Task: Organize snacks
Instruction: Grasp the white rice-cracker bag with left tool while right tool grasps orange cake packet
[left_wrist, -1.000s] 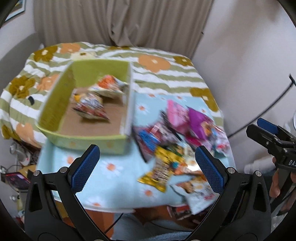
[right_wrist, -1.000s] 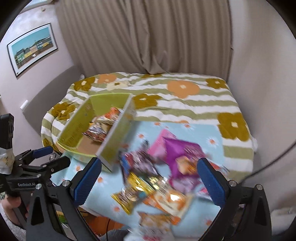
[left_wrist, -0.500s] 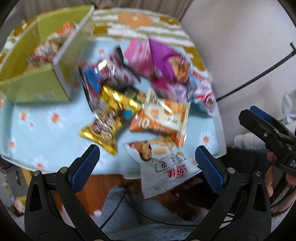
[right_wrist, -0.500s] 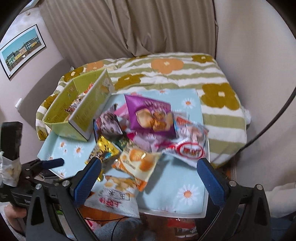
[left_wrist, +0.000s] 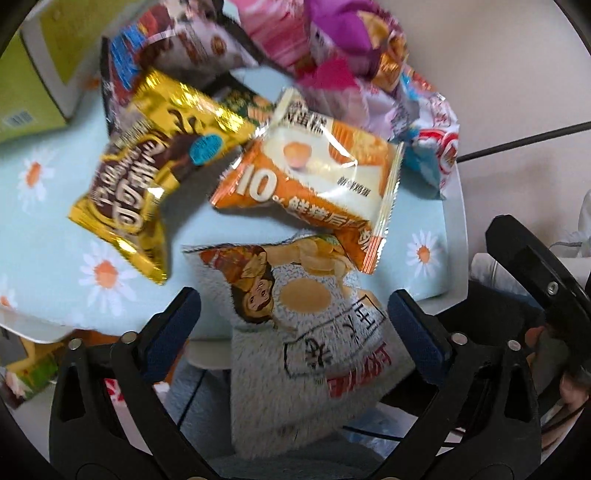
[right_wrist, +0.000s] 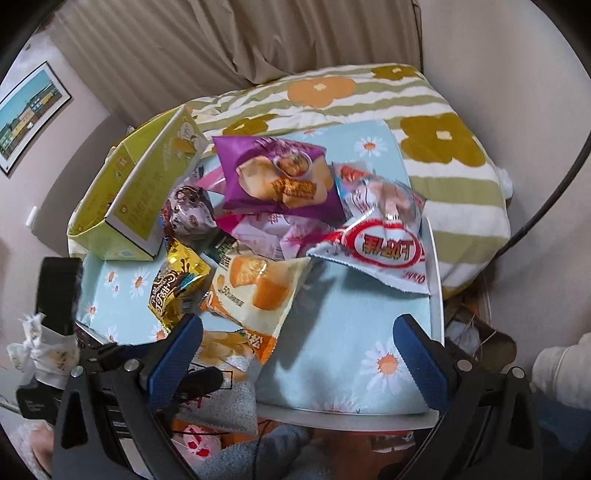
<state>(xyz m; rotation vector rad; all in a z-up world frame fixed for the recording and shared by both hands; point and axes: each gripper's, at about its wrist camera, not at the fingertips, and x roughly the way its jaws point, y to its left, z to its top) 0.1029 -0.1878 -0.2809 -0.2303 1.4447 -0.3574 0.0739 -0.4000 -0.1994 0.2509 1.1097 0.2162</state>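
Note:
A pile of snack bags lies on a small table (right_wrist: 332, 332) with a daisy cloth. My left gripper (left_wrist: 295, 325) is open, its jaws on either side of a grey chip bag (left_wrist: 306, 332) that hangs over the table's front edge. An orange bag (left_wrist: 314, 173) and a gold bag (left_wrist: 147, 166) lie just beyond it. My right gripper (right_wrist: 295, 350) is open and empty above the table's front. It sees the purple bag (right_wrist: 277, 177), a red-and-white bag (right_wrist: 384, 247) and the green box (right_wrist: 140, 192) at the left.
A bed (right_wrist: 443, 122) with a striped flower blanket stands behind the table, with curtains (right_wrist: 221, 44) beyond. A black cable (right_wrist: 546, 206) runs along the right wall. My left gripper's body (right_wrist: 59, 332) shows at the lower left of the right wrist view.
My left gripper has dropped down and forward from over the box to the grey chip bag at the table's front edge. My right gripper has moved closer to the pile.

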